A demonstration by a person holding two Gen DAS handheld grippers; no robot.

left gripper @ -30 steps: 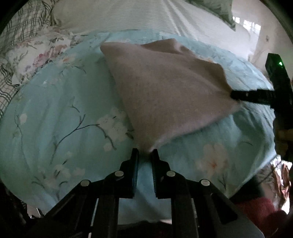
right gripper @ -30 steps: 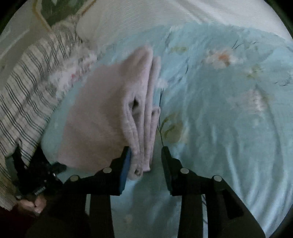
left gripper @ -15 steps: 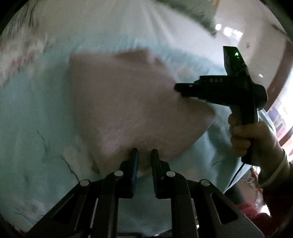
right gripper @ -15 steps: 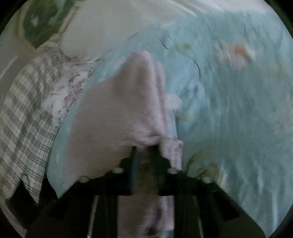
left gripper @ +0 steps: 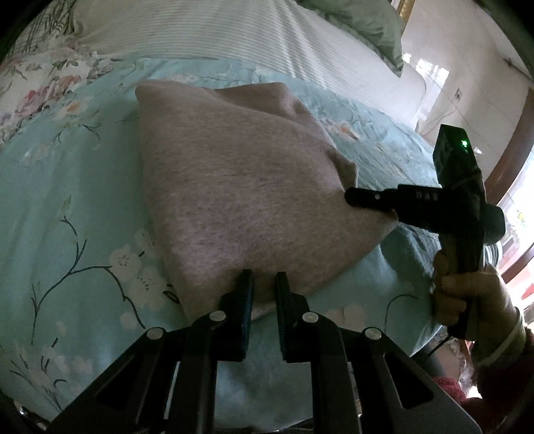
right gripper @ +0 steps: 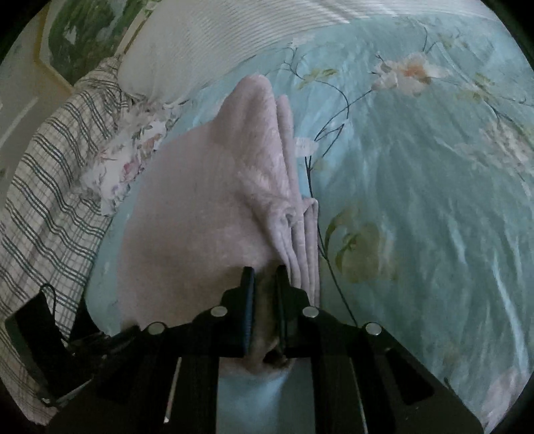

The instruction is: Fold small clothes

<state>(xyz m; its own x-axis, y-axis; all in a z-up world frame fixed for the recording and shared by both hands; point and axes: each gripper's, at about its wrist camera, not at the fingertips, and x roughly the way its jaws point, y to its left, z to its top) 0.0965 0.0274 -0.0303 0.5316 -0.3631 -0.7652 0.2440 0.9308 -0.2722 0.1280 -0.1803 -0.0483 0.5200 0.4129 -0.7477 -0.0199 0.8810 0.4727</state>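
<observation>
A folded pale pink garment [left gripper: 240,187] lies on the light blue floral bedspread [left gripper: 66,207]. My left gripper [left gripper: 263,283] is shut on its near edge. My right gripper [right gripper: 265,277] is shut on another corner of the same garment [right gripper: 200,207], whose stacked layers [right gripper: 297,233] show along the right side. In the left wrist view the right gripper [left gripper: 353,197] pinches the garment's right corner, held by a hand [left gripper: 467,293]. The held edges are raised a little off the bed.
A white striped pillow [left gripper: 207,36] and a green pillow [left gripper: 360,20] lie at the head of the bed. A flowered cloth [right gripper: 130,157] and a checked blanket [right gripper: 43,187] lie to the left in the right wrist view. The left gripper's body [right gripper: 40,347] shows bottom left.
My right gripper has closed on the garment's corner; one second ago its jaws were open around it. Both grippers have lifted their edges and moved with the cloth.
</observation>
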